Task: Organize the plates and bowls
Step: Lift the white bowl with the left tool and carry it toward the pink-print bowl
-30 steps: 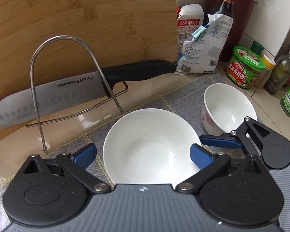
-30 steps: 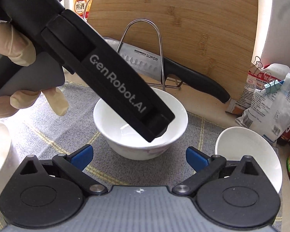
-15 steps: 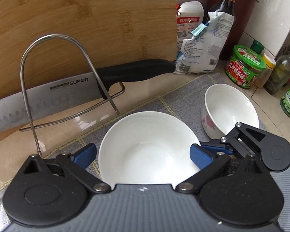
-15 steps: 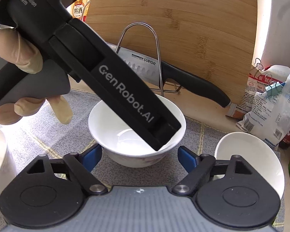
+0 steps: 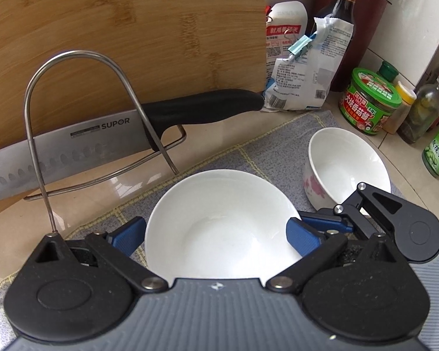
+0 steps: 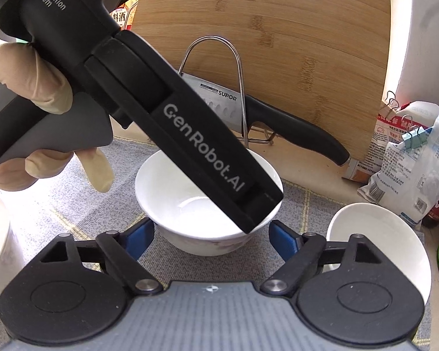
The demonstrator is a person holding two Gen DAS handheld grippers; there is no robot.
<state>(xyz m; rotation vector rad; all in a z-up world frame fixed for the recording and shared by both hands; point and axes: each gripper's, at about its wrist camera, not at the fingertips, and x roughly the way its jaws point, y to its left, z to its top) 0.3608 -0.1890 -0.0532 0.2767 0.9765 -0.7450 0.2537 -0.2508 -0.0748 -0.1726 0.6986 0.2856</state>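
The centre bowl (image 5: 219, 219) stands upright on the grey mat (image 5: 272, 152) on the table (image 5: 102, 187). The left tool (image 5: 216, 234) straddles this bowl, with its blue pads (image 5: 300, 235) at the rim on both sides; whether they press on it cannot be determined. The right tool (image 6: 212, 239) is about half open. Its jaws have just been opening, with the same bowl between them and apart from them. A second bowl (image 5: 348, 161) stands near the centre bowl, on the right in the left wrist view. The wire rack (image 5: 32, 102) and knife (image 5: 73, 146) are behind the centre bowl.
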